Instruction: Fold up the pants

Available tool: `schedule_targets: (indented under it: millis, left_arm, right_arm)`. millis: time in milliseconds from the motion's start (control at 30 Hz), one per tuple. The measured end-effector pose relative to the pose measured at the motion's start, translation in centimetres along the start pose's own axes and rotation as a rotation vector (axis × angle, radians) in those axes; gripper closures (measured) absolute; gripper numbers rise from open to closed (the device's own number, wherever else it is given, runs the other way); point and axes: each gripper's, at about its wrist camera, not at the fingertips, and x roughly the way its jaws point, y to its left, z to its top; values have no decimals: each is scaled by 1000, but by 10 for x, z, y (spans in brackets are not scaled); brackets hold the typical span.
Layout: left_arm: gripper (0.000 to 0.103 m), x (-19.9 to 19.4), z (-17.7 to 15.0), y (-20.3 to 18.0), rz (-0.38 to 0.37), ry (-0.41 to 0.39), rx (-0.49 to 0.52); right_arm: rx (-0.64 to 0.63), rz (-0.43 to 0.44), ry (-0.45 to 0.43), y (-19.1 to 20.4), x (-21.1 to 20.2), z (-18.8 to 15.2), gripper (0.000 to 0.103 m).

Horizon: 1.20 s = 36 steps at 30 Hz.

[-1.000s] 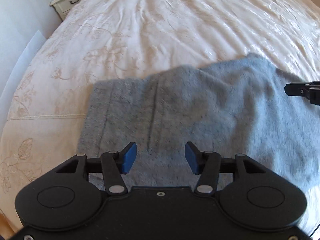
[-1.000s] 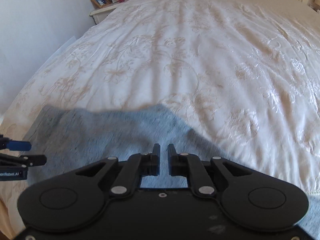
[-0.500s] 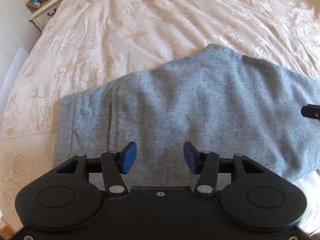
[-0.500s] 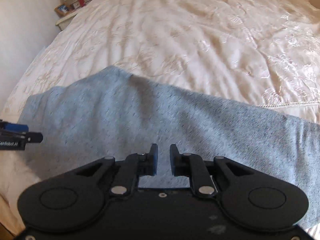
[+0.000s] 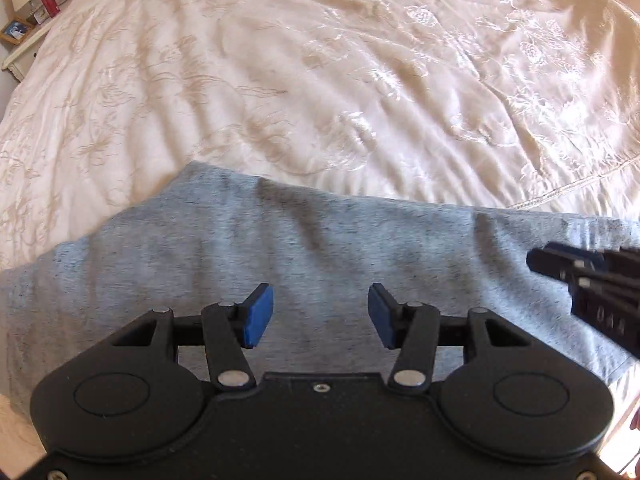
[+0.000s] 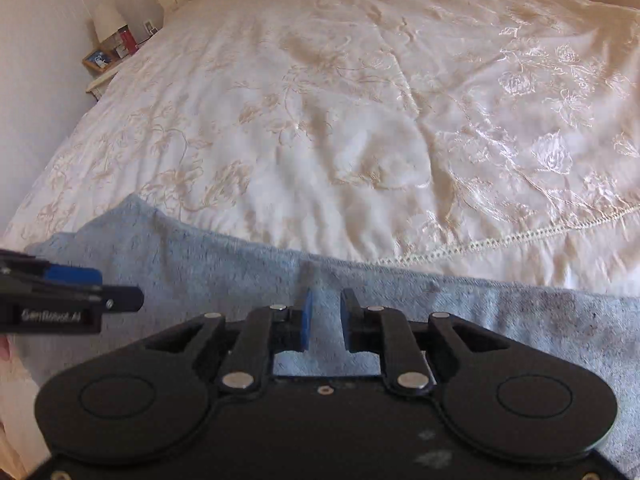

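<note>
Both grippers hang just above the grey pants [image 5: 320,248], which lie with their long axis along the near edge of the bed [image 5: 320,80], the left gripper [image 5: 320,314] wide apart, the right gripper [image 6: 325,320] narrowly apart, neither holding cloth.

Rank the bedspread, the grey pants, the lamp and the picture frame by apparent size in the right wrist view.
1. bedspread, fills most of the view.
2. grey pants, a band across the lower part, partly hidden by the tool body.
3. lamp and picture frame: both small and far off, too alike to rank.
</note>
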Motion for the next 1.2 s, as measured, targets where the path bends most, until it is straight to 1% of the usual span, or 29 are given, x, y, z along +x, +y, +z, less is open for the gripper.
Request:
schedule_targets:
  millis: [67,133,167,200,233,333,367,400,433,467,500,533,567,633,733,767,800,867,900,933,1000,1033,1067,1100,1133,1200]
  left_arm:
    - [45,16,4,-17,8,21,-5]
    - [45,35,11,-33,50,29,18]
    - [45,44,16,-38,76,31,22]
    - [41,51,19,-40,101,40,19]
    - [41,59,23,-40,118,53,7]
    - [37,66,33,-37,136,60,-68]
    - [37,66,34,-36,140,61,-86]
    - [37,65,35,-36,144,61,-97]
    - [38,62,35,-36,152,57,-110]
    - [38,60,35,-37,161,52,-121]
    - [39,55,33,-39,174,46,-134]
    - [39,51,32,-42,184,40,-145]
    - [42,45,28,-45,189,33,-162]
    - [42,33,18,-53,184,28,-186]
    - [42,14,2,-71,166,16,-188]
    - [42,9,-3,-78,163,12,-177]
    - [42,4,-8,-83,162,7,-166]
    - [42,-6,-18,-100,161,4,-134]
    - [42,-10,-22,-107,156,4,-121]
    - [42,-11,-24,-114,149,5,-107]
    - [42,-14,-28,-129,134,6,-78]
    - [42,-14,-29,-139,122,9,-54]
    - [42,-15,-31,-148,111,9,-35]
    - [42,-15,-32,-156,100,9,-20]
    - [42,-15,-34,-166,83,9,4]
    - [42,-13,-36,-184,62,16,42]
  right_arm:
    - [-29,-67,32,-26,-8,-22,84]
    - [-19,-151,56,-64,-16,-38,84]
    - [7,-197,70,-88,-21,-45,84]
    - [48,-244,84,-113,-28,-52,85]
    - [99,-282,91,-135,-36,-58,85]
    - [238,-387,116,-192,-61,-79,85]
    - [266,-392,114,-204,-69,-82,85]
    - [283,-382,90,-212,-78,-83,87]
    - [272,-373,39,-215,-88,-80,86]
    - [245,-357,-4,-213,-94,-77,84]
    - [205,-321,-52,-210,-97,-70,82]
    - [170,-273,-84,-205,-97,-63,82]
    - [138,-222,-98,-199,-93,-55,82]
    - [77,-148,-96,-186,-73,-36,82]
    - [-14,-107,-94,-171,-45,-18,82]
    - [-20,-104,-76,-166,-34,-13,82]
    - [-18,-114,-56,-169,-26,-10,82]
    - [-23,-161,-19,-183,-15,-3,82]
    - [-22,-183,-10,-190,-14,-4,82]
    - [-12,-219,-5,-204,-22,-11,82]
    - [47,-271,0,-234,-34,-22,82]
    - [89,-261,-2,-250,-42,-27,88]
    - [127,-243,-3,-263,-52,-33,89]
    - [160,-249,0,-276,-63,-39,85]
    - [183,-256,-12,-287,-75,-45,77]
    - [255,-194,-77,-308,-99,-57,72]
